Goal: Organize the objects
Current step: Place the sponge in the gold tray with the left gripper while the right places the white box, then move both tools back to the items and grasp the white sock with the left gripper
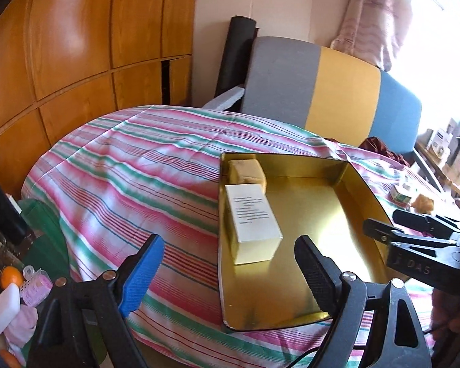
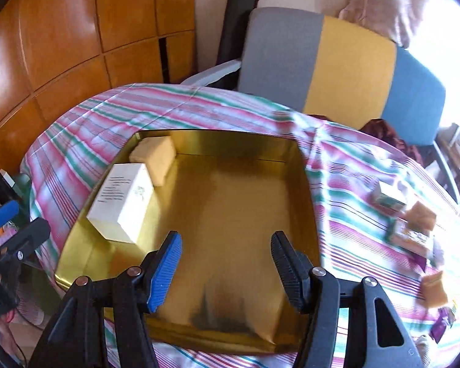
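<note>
A shallow gold tin tray (image 1: 316, 276) (image 2: 230, 214) lies on the striped cloth. Two things sit along its left side: a white box with printed text (image 1: 253, 214) (image 2: 122, 199) and, behind it, a tan block (image 1: 248, 170) (image 2: 156, 156). My left gripper (image 1: 227, 263) hangs open over the tray's near left edge, nothing between its fingers. My right gripper (image 2: 225, 256) is open above the tray's near half, also with nothing in it; it shows in the left wrist view as black fingers (image 1: 383, 233) at the tray's right. Small boxes (image 2: 386, 197) and tan blocks (image 2: 420, 217) lie on the cloth right of the tray.
A grey, yellow and blue cushion (image 1: 337, 92) stands behind the table. Wooden cupboard doors (image 1: 76, 46) fill the left. Below the table's left edge lie an orange (image 1: 10, 276), a white bar (image 1: 4, 308) and pink items. A bright window is at the right.
</note>
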`<state>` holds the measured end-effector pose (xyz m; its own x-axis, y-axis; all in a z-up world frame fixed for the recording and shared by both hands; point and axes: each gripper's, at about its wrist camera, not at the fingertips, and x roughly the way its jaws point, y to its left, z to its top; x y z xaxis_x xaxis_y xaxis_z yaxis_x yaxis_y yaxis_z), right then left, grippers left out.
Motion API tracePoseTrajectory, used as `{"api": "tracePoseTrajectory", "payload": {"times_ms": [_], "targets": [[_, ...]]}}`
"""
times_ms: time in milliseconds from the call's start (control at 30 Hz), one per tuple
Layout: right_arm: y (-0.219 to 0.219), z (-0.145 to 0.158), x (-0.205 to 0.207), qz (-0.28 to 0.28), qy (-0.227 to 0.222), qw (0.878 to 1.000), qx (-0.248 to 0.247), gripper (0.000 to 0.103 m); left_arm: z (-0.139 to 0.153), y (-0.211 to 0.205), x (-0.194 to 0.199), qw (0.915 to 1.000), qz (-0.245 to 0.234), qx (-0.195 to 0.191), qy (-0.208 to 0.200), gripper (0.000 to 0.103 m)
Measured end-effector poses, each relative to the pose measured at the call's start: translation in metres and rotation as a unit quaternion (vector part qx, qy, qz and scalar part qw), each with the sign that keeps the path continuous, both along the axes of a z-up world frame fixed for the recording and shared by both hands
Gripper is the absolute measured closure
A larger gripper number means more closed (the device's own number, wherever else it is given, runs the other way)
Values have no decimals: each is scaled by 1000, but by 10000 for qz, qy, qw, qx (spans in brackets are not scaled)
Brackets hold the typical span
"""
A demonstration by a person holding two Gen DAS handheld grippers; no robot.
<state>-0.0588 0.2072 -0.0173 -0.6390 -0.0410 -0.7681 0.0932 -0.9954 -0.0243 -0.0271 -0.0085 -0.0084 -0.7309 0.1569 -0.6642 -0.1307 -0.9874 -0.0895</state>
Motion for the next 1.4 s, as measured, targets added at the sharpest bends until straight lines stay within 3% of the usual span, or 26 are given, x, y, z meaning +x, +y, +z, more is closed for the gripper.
{"api": "tracePoseTrajectory", "payload": {"times_ms": [567,700,800,933,1133,1200,1400], "targets": [[129,5,66,-1101,40,9939,52,39,1,68,3,9952,-942,-255,-32,15],[180,9,93,-1693,-28,9856,7,37,4,91,2,9910,-1312,-262,12,15],[226,13,120,-2351,-56,9720,-18,36,8,117,3,9849,-1711,-272,73,16],[280,16,155,-3171,-135,9483,42,36,10,163,7,9709,-2371,-319,128,16],[340,11,204,-4484,-127,8937,-65,35,6,234,16,9459,-3219,-401,11,16],[353,4,213,-4631,-125,8852,-435,35,3,253,19,9379,-3446,-377,-86,16],[372,-11,229,-4859,-65,8611,-1495,35,-6,321,37,9017,-4305,-340,-224,17]]}}
